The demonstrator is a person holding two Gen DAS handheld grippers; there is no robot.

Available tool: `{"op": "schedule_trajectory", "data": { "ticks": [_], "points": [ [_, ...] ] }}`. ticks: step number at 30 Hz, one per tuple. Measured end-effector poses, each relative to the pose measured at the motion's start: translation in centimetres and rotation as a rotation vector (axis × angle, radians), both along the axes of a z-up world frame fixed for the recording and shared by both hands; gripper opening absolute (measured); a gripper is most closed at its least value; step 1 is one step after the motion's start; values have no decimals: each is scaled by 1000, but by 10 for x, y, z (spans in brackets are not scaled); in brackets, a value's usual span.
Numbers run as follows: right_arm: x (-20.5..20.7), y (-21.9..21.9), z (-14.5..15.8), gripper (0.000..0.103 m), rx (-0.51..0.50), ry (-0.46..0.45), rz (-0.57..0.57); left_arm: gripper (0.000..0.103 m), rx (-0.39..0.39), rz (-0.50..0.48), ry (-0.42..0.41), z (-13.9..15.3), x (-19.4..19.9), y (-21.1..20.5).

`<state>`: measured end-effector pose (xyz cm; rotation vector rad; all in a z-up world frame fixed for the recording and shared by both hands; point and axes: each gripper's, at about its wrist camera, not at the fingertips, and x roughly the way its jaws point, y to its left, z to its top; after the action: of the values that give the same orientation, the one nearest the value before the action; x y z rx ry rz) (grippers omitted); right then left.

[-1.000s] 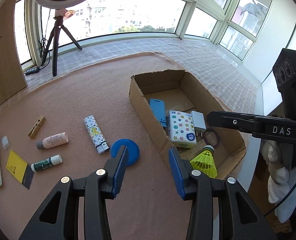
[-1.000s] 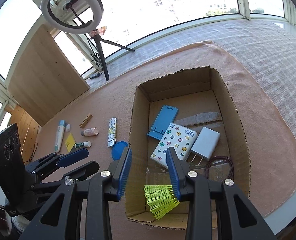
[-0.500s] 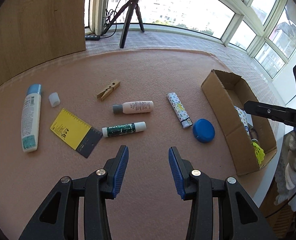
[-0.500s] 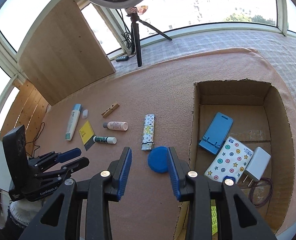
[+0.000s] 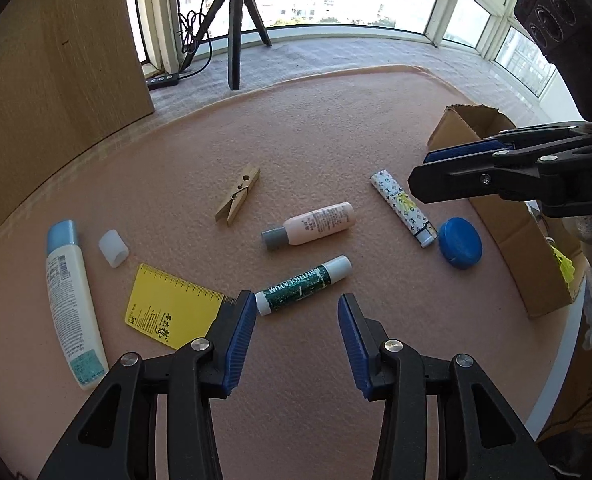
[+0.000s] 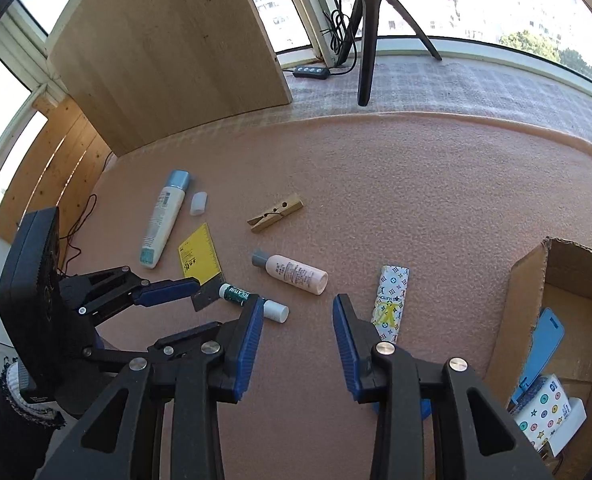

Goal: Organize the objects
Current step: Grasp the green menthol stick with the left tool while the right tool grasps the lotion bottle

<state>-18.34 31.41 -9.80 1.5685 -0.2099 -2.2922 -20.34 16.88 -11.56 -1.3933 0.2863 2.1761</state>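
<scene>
Loose items lie on the pink mat. A green lip balm stick (image 5: 303, 285) lies just ahead of my open, empty left gripper (image 5: 296, 338); it also shows in the right wrist view (image 6: 251, 301). A pink bottle (image 5: 310, 225), a patterned lighter (image 5: 404, 207), a blue round lid (image 5: 460, 243), a wooden clothespin (image 5: 237, 196), a yellow ruler card (image 5: 171, 310), a white tube (image 5: 71, 300) and a small white cap (image 5: 113, 242) lie around. The cardboard box (image 6: 530, 300) stands at the right. My right gripper (image 6: 298, 344) is open and empty, above the mat between lip balm and lighter (image 6: 390, 302).
The box holds a blue phone stand (image 6: 542, 344) and a dotted packet (image 6: 542, 408). A wooden board (image 6: 167, 52) and a tripod (image 6: 366, 40) stand at the mat's far edge. The right gripper (image 5: 492, 172) reaches over the lighter in the left wrist view.
Both grippers have swung left, away from the box, and now face the loose items. The left gripper has come closer to the lip balm. Both stay open.
</scene>
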Motion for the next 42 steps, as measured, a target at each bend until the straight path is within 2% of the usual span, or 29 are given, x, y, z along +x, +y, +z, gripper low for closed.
{"op": "schedule_trajectory", "data": {
  "ticks": [2, 6, 8, 9, 19, 24, 30, 39, 41, 42],
  "points": [
    [-9, -7, -7, 33, 33, -18, 12, 46, -2, -35, -8, -3, -6, 2],
    [-26, -13, -26, 33, 39, -78, 31, 48, -7, -100, -6, -10, -11, 9],
    [-32, -17, -33, 33, 54, -92, 37, 57, 2, -106, -20, -14, -15, 10],
    [-35, -19, -36, 33, 55, -100, 39, 58, 14, -109, -31, -16, -17, 11],
    [-49, -35, -59, 33, 69, -143, 94, 57, 42, -111, -64, -34, -27, 16],
    [-50, -40, -66, 33, 60, -149, 95, 36, 69, -83, -75, -37, -29, 11],
    [-55, -49, -68, 33, 99, -128, 109, 22, 73, -61, -81, -38, -29, 6],
    [-63, -62, -69, 32, 143, -100, 108, 16, 108, 31, -102, -39, -19, -3],
    [-63, -64, -70, 20, 175, -88, 101, 16, 110, 45, -103, -38, -14, -4],
    [-61, -63, -70, 18, 177, -85, 95, 16, 113, 53, -105, -38, -13, -5]
  ]
}}
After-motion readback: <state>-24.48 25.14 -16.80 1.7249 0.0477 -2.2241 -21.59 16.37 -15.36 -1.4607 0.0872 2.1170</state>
